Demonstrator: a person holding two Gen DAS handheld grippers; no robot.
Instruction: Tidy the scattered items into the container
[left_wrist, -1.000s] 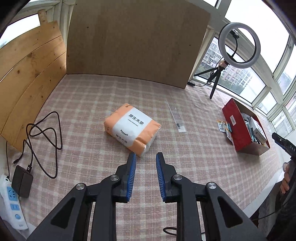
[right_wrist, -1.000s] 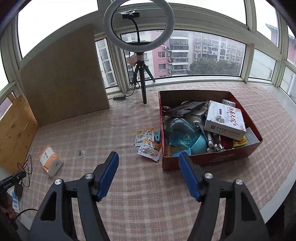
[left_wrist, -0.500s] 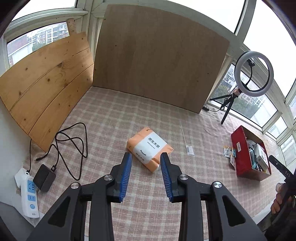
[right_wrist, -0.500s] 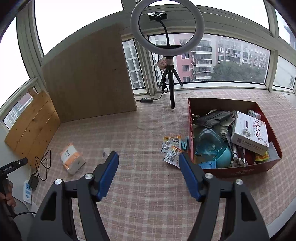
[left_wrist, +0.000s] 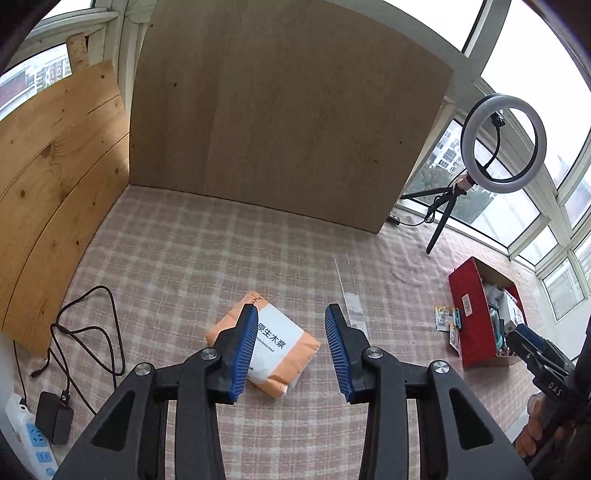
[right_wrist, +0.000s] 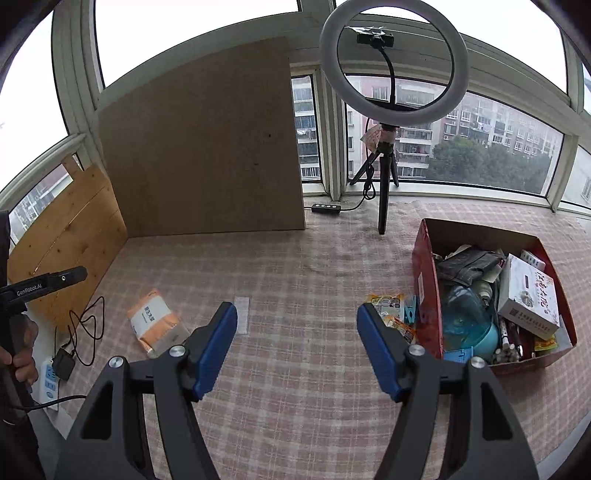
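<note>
Hovering above the tissue pack (left_wrist: 264, 345) on the desk (left_wrist: 184, 258), well apart from the red box (right_wrist: 424, 277), the left gripper (left_wrist: 291, 347) is held with fingers apart; the soft pack could be crushed or slipped if pinched off-centre.

The right gripper (right_wrist: 297, 347) is likewise held spread and empty.

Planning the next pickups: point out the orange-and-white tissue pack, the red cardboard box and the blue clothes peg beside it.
Orange-and-white tissue pack (left_wrist: 275, 338): left wrist view, on its white printed label.
Red cardboard box (right_wrist: 424, 273): right wrist view, on its red left wall.
Blue clothes peg (right_wrist: 410, 308): right wrist view, on its body beside the box.
</note>
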